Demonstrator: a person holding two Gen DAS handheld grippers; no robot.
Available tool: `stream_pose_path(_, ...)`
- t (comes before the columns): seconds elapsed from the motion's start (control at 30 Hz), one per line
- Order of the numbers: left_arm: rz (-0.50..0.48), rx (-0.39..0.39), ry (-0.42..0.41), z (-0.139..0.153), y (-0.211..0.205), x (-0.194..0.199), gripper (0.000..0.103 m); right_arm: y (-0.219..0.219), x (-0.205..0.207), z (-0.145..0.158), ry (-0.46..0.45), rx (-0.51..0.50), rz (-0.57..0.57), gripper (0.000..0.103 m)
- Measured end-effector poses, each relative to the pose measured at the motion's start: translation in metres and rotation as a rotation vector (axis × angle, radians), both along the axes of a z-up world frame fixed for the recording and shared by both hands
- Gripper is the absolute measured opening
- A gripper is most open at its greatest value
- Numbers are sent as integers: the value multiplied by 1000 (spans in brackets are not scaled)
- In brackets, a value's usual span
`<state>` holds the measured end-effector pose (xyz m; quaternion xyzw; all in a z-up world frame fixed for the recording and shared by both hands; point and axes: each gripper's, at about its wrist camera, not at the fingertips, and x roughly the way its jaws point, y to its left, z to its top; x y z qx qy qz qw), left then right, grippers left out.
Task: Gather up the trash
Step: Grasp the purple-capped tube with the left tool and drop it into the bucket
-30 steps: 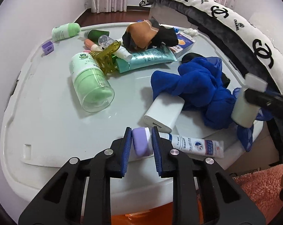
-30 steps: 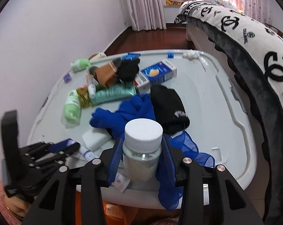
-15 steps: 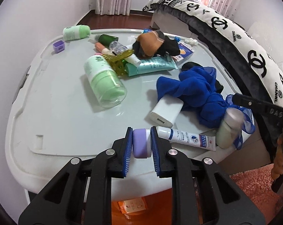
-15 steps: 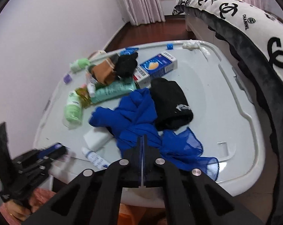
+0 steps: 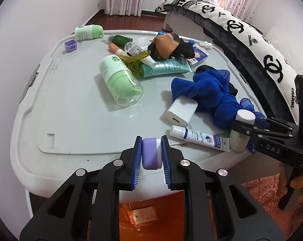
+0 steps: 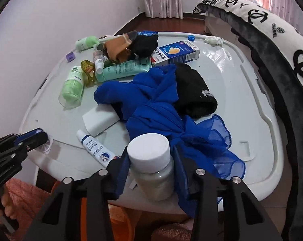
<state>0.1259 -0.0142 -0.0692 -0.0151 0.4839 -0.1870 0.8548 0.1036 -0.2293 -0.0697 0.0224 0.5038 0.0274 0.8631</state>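
Both grippers are loaded rn, which imo is why they're parked at the near edge of the bench (image 5: 57, 104) (really a big pale-grey plastic lid) instead of over the clutter. The left gripper (image 5: 151, 156) has its jaws nearly closed on a small lilac plastic cap (image 5: 150, 155), pinched flat-side to the pads so it can't roll, and it hangs right above the lip w/ an orange plastic bucket (image 5: 151, 212) visible straight below, prob the trash bin, so that's a drop position. The right gripper (image 6: 151, 164) has a clear plastic pill bottle with a white screw lid (image 6: 151, 160) between its jaws, gripped round the body below the lid; the jaws have just been reopening around it and the pads look pressed on it, w/ a fold of the blue sheer scarf (image 6: 171, 110) caught alongside. That snag could drag the scarf off the bench. Bottle is upright, over the near rim too. Everything else is untouched: a white toothpaste-type tube (image 5: 199, 138) and a white power bank (image 5: 181, 110) lying just beside each other near the edge, green bottles further back.
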Motion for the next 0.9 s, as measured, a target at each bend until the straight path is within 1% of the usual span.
stream_pose_path(0.07,-2,3,7,0,1,-3,19,3,-2,3,-6,-10,1,42)
stream_pose_path(0.17,-13,5,9,6,5,-14,19,5,-13,17,-41,10,8,41)
stream_pose_path(0.3,-57,21,7,15,11,-40,19,14,-38,42,-81,73,54,41)
stream_pose_path(0.4,-91,48,17,14,19,-63,19,26,-61,55,-105,116,104,41)
stream_pose_path(0.43,-89,53,34,11,23,-69,19,28,-66,55,-107,133,105,41)
stream_pose_path(0.5,-81,29,62,5,29,-76,19,29,-69,52,-99,158,96,41)
stream_pose_path(0.57,-68,30,79,-2,34,-82,19,34,-70,48,-98,130,95,41)
stream_pose_path(0.67,-69,19,116,-11,36,-88,19,42,-72,40,-62,179,141,41)
stream_pose_path(0.73,-85,44,121,-15,32,-92,19,56,-77,37,-54,145,192,41)
stream_pose_path(0.77,-93,53,129,-19,30,-92,19,60,-80,35,-52,130,203,38)
stream_pose_path(0.83,-106,67,146,-26,25,-93,19,69,-83,28,-24,147,230,37)
stream_pose_path(0.9,-115,81,162,-32,22,-95,19,76,-86,21,-10,133,252,37)
